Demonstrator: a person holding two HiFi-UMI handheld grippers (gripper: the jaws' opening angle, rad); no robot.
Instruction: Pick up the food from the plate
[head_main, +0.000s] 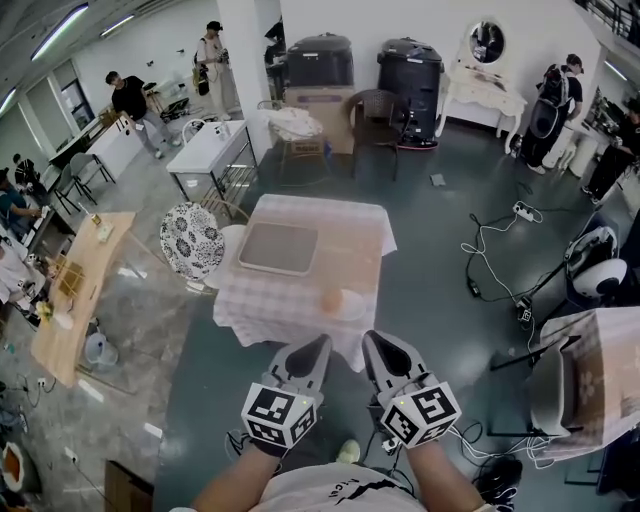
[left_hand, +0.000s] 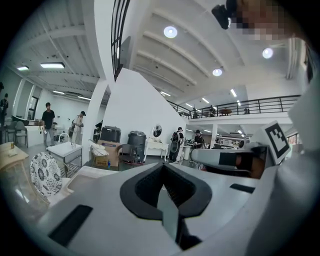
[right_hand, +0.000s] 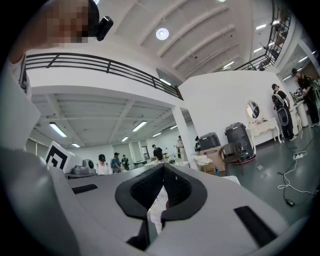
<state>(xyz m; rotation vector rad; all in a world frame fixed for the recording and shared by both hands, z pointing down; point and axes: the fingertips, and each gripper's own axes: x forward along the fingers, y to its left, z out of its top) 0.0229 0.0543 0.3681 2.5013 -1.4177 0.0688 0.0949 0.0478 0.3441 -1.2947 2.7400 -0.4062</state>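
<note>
Room: a wide hall with a grey floor is stretching away under the head camera, with people standing along the far wall and at the far left.
Table (head_main: 352, 228): it is standing in the middle, wearing a pale checked cloth that is hanging over its edges.
Tray (head_main: 278, 248): a grey tray is lying on the far left part of the table.
Plate (head_main: 352, 308): a white plate is sitting at the near edge of the table, right of the tray and apart from it.
Food (head_main: 331, 300): a round orange piece is resting on the plate – on its left part.
Left gripper (head_main: 321, 343) (left_hand: 163, 167): it is hovering just nearer than the table's near edge, pointing at the table; its jaws are pressing together with nothing between them.
Right gripper (head_main: 371, 338) (right_hand: 162, 167): it is hanging beside the left one, just near of the plate – jaws likewise closing on each other, pinching nothing.
Chair (head_main: 192, 240): a chair with a flowered back is standing at the table's left.
</note>
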